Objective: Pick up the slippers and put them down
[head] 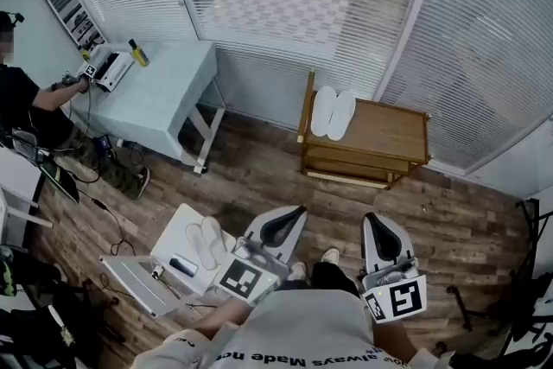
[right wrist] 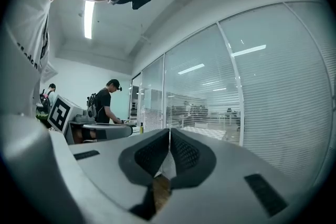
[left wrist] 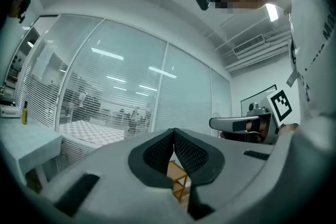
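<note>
Left gripper (head: 301, 210) and right gripper (head: 374, 218) I hold closed, empty. White flat slippers (head: 333, 112) lie on a wooden trolley (head: 389, 130).

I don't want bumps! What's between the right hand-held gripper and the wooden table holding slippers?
Just bare wooden floor, in the head view, from right hand-held gripper to wooden table.

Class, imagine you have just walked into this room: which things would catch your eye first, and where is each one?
A pair of white slippers lies on the wooden table by the glass wall with its blinds, and a second white pair sits on the low white table at lower left. Nearest the camera, the left gripper and right gripper are held level, both shut and holding nothing.
</note>
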A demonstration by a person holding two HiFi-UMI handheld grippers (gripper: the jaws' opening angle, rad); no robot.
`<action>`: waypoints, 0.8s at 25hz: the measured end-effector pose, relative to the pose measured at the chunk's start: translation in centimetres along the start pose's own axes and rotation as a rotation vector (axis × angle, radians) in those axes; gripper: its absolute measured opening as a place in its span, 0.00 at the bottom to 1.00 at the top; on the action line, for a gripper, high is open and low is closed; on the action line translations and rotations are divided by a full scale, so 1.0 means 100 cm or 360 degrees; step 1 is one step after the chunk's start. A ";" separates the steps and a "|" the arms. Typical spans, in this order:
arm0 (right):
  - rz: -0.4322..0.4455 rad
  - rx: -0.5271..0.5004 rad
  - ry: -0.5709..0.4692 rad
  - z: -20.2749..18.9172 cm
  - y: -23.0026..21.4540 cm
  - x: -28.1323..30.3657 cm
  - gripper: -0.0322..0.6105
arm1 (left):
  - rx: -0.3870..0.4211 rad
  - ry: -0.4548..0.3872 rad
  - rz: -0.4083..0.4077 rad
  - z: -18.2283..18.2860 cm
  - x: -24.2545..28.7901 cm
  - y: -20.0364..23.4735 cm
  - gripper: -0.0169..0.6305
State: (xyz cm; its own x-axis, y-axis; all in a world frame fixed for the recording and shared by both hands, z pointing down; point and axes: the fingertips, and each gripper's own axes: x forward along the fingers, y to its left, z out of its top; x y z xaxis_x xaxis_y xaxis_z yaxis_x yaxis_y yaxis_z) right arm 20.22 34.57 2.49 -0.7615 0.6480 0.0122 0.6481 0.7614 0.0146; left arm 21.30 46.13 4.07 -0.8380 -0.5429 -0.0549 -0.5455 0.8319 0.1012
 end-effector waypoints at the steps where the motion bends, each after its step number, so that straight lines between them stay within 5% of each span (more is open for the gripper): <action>1: -0.0002 0.0005 0.0007 -0.002 0.000 0.001 0.07 | -0.0014 0.0021 -0.0001 -0.001 0.000 0.000 0.05; 11: -0.0030 0.0017 0.0020 -0.011 -0.033 0.019 0.07 | 0.0009 0.0037 -0.0001 -0.009 0.033 0.011 0.05; 20: -0.0041 0.0053 0.0015 -0.019 -0.105 0.064 0.07 | 0.0000 0.0084 -0.0002 -0.013 0.115 0.031 0.05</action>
State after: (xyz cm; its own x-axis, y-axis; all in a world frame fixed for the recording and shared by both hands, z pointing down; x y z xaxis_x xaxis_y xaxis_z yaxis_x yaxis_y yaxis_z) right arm 8.55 30.66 4.31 -0.7777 0.6282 0.0217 0.6280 0.7780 -0.0183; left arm 9.99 42.34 5.09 -0.8357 -0.5492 -0.0024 -0.5466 0.8313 0.1010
